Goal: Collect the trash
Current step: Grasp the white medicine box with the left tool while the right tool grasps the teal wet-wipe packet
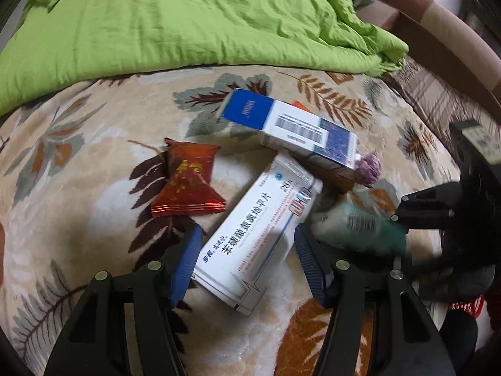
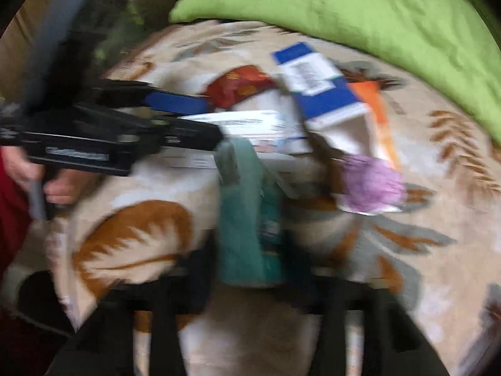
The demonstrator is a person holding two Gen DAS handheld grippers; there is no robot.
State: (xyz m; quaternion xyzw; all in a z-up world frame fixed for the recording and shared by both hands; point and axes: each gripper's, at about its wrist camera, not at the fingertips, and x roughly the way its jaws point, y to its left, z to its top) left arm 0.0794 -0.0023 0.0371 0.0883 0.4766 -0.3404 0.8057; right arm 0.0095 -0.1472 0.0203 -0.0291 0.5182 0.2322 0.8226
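Note:
A white medicine box lies on the leaf-patterned blanket, between the open blue-padded fingers of my left gripper. A red candy wrapper lies to its left. A blue-and-white box rests beyond it, beside a purple-printed wrapper. My right gripper is shut on a teal packet, which also shows at the right of the left wrist view. The right wrist view is blurred; it shows the white medicine box and the left gripper beside it.
A green quilt covers the far side of the bed. A brown padded bed edge runs along the right. An orange wrapper lies under the blue-and-white box. A hand holds the left gripper.

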